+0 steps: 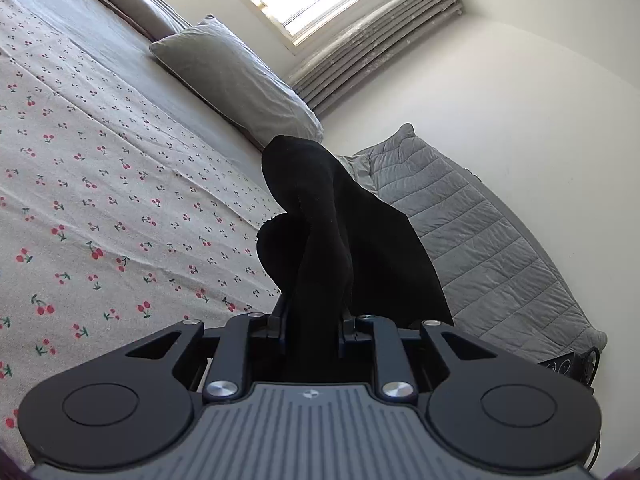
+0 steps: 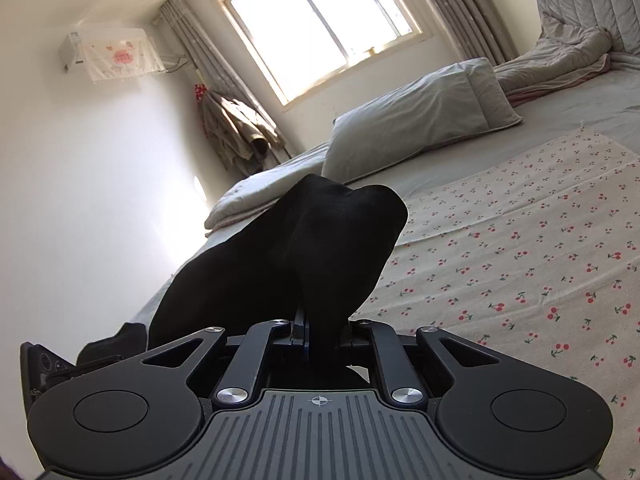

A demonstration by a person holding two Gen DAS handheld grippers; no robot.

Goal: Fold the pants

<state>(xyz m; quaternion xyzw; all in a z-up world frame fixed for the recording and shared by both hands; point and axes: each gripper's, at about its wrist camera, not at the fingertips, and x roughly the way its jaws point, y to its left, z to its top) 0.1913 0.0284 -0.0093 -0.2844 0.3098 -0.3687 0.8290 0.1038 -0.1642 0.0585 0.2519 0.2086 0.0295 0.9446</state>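
A: Nearest first. Left gripper (image 1: 312, 322): jaws drawn in and clamped on a thick bunch of the black pants (image 1: 336, 240). Cloth stands up between the fingers and drapes off to the right.

B: Right gripper (image 2: 322, 332), same story. Fingers close together, pinching a fold of the pants (image 2: 304, 240); the fabric humps up ahead of the jaws and trails down to the left.

A: So the garment is off the bed, carried in both grips. Step in hand, by my reading: lift and carry, before the pants are laid out flat. No fold made yet that I can see.

B: Next move calls for spreading the two grips apart to pull the cloth taut, then lowering it onto the cherry-print sheet (image 2: 520, 260), square to its edges. Risk: bunched cloth landing creased.

A: Beyond that, grey bed sheet (image 1: 120, 60), then a pillow (image 1: 236, 76) at the head edge of the bed.

B: Quilted grey blanket (image 1: 480, 232) along the wall-side edge. Farthest: bright window (image 2: 320, 24), curtains (image 2: 460, 4), a covered air conditioner (image 2: 108, 54) on the wall, and clothes hanging (image 2: 236, 132) in the corner.
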